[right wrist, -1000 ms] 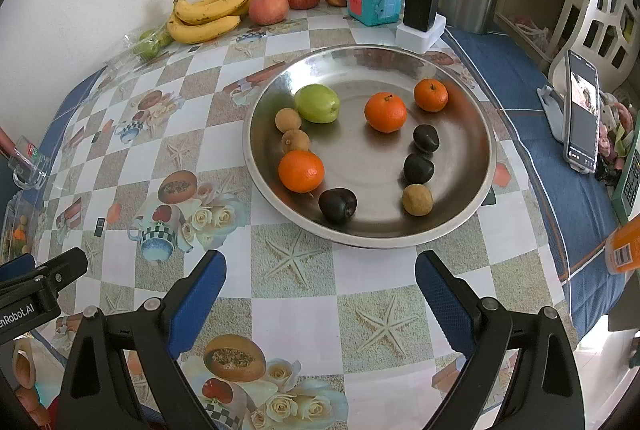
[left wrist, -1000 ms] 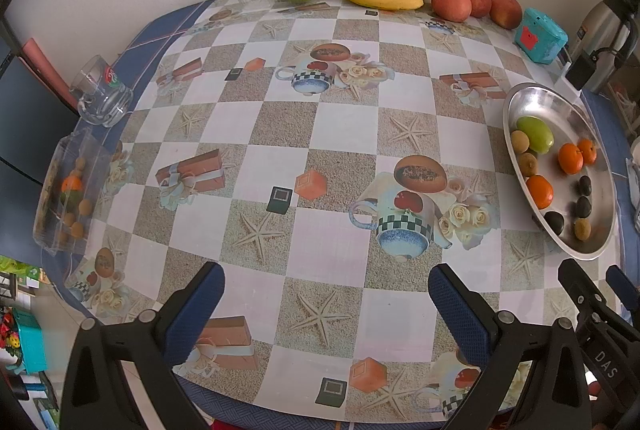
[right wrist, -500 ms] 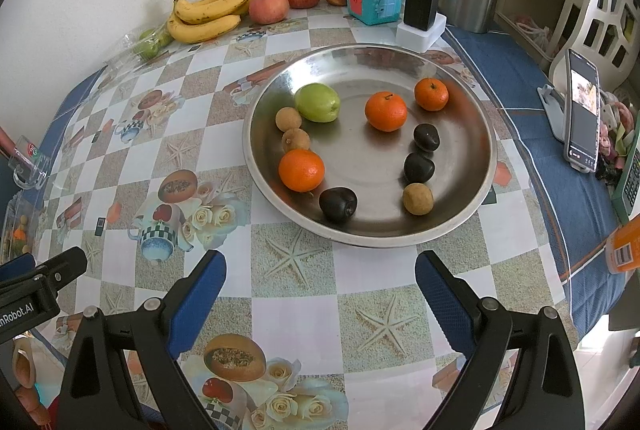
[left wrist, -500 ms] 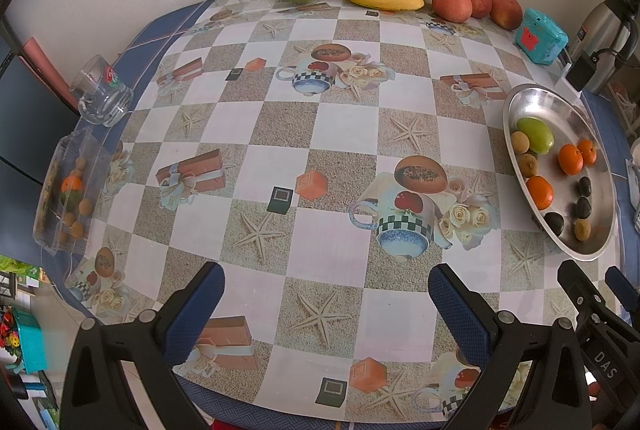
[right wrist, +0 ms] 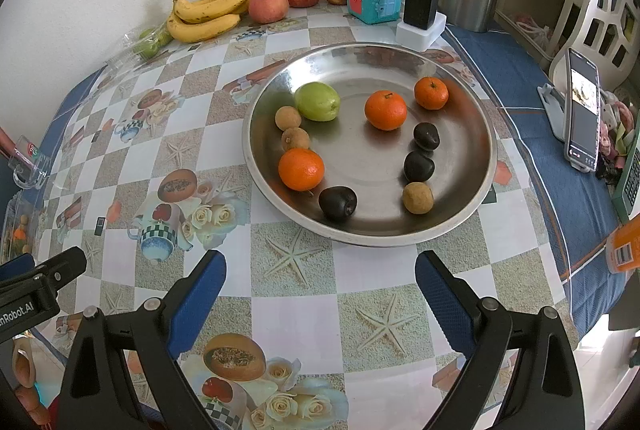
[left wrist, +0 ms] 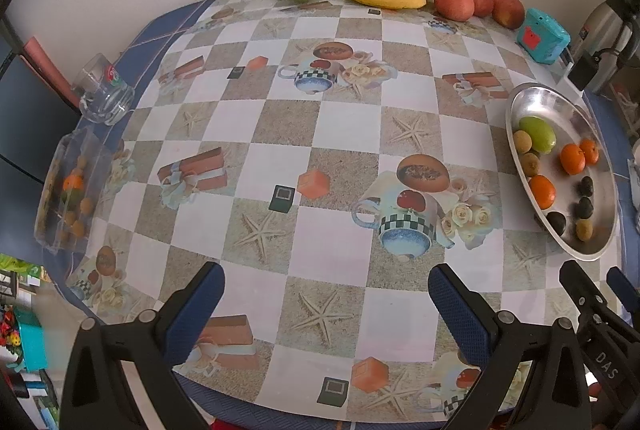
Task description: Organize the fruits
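Round metal plate (right wrist: 476, 185) straight ahead of the right tool (right wrist: 320, 290), holding three oranges (right wrist: 301, 168), one green fruit (right wrist: 317, 101), three small brown fruits (right wrist: 417, 197) and three dark ones (right wrist: 337, 203). Far to the right of the left tool (left wrist: 326, 304). Bananas (right wrist: 204, 15) and apples (right wrist: 268, 5) beyond, by the wall. Same as before, nothing moved. Both tools spread wide, empty, low over the counter (left wrist: 344, 117).

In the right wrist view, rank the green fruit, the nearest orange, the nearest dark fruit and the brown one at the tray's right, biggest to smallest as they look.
1. Green fruit and nearest orange: alike, and the orange lies closer, so unranked.
2. Nearest dark fruit.
3. Right-hand brown fruit.
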Demonstrator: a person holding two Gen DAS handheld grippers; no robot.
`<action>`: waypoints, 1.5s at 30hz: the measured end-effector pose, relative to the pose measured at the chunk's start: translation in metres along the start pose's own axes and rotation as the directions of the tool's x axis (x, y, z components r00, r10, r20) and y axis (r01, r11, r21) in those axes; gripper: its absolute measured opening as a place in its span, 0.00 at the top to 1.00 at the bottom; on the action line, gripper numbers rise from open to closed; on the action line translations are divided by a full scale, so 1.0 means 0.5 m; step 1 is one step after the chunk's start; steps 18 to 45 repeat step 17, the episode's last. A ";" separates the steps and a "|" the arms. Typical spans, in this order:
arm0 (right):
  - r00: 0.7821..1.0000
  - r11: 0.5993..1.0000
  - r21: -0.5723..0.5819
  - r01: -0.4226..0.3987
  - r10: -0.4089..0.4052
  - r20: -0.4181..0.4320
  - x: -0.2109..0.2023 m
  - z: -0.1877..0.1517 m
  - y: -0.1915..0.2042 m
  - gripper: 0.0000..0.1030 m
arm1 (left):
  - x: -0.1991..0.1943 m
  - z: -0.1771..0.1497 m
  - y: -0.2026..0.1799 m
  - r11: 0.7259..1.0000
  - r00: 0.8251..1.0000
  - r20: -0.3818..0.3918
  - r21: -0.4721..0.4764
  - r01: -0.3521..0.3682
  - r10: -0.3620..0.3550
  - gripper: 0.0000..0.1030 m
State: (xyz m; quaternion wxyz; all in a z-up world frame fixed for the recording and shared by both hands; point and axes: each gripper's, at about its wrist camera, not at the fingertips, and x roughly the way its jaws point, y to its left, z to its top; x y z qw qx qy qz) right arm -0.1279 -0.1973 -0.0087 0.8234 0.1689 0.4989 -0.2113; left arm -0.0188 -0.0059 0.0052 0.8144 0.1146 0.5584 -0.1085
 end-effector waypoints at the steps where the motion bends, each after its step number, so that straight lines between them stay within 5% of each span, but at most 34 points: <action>1: 1.000 1.000 0.000 0.000 0.000 0.000 0.000 0.000 0.000 0.07 | 0.000 0.000 -0.001 1.000 1.000 -0.001 0.000 0.000 0.000 0.00; 45: 1.000 1.000 -0.001 -0.001 0.001 -0.001 0.000 0.000 -0.002 0.07 | -0.009 0.002 -0.004 1.000 1.000 0.022 -0.001 0.017 -0.017 0.00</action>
